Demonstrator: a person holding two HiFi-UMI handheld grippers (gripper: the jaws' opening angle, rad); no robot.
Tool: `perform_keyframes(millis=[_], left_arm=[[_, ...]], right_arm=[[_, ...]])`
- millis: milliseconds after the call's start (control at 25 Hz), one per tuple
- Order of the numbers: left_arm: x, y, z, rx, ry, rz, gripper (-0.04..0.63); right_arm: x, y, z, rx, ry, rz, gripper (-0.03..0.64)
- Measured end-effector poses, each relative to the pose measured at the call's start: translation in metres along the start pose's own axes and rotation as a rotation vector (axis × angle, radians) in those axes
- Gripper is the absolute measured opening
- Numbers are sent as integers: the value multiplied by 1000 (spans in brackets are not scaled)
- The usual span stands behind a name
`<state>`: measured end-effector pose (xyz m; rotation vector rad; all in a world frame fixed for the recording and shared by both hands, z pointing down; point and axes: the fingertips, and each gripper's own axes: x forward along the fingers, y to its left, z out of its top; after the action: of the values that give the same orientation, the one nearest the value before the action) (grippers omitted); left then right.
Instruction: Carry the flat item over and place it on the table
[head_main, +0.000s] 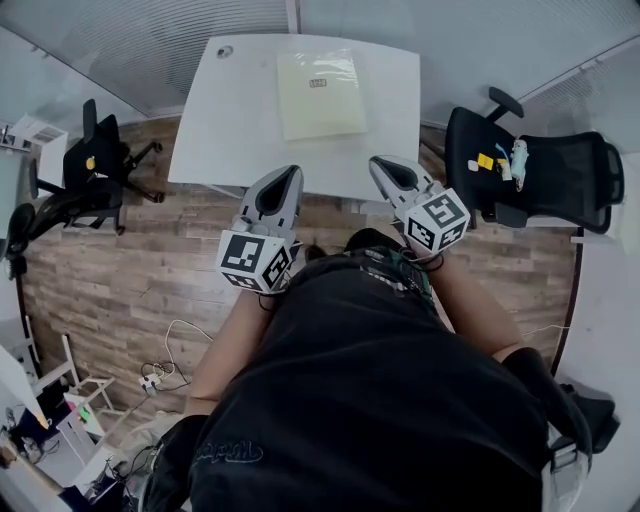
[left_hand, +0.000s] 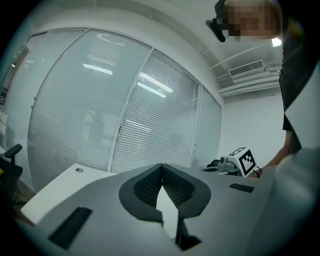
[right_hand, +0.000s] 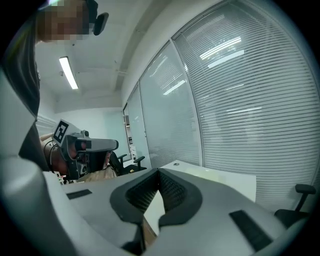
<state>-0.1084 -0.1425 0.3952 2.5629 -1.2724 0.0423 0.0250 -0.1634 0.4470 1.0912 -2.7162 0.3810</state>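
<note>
- Pale yellow flat item (head_main: 320, 93) lying on the white table (head_main: 230, 120), toward its far side, well apart from both grippers.
- Left gripper (head_main: 290, 172): jaws together, tips touching, nothing between.
- Right gripper (head_main: 380, 163): jaws likewise pressed together, empty.
- Both held near the table's near edge, above wooden floor (head_main: 120, 270).

The label (head_main: 318, 83) on the flat item (head_main: 322, 105) cannot be read; small objects (head_main: 500, 160) on the right chair (head_main: 565, 180) cannot be identified.
</note>
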Motion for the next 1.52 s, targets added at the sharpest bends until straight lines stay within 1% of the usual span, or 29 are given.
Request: perform_keyframes(millis=[280, 800, 1120, 1520], left_arm=[[20, -32, 3, 20, -4, -7, 14], [65, -150, -22, 23, 25, -30, 14], [72, -199, -33, 8, 11, 6, 14], [61, -248, -52, 4, 6, 58, 14]], right_arm=[[-34, -23, 8, -12, -28, 4, 23], [-133, -62, -20, 23, -21, 41, 23], [-176, -68, -29, 10, -25, 95, 23], [-217, -59, -43, 22, -37, 160, 23]])
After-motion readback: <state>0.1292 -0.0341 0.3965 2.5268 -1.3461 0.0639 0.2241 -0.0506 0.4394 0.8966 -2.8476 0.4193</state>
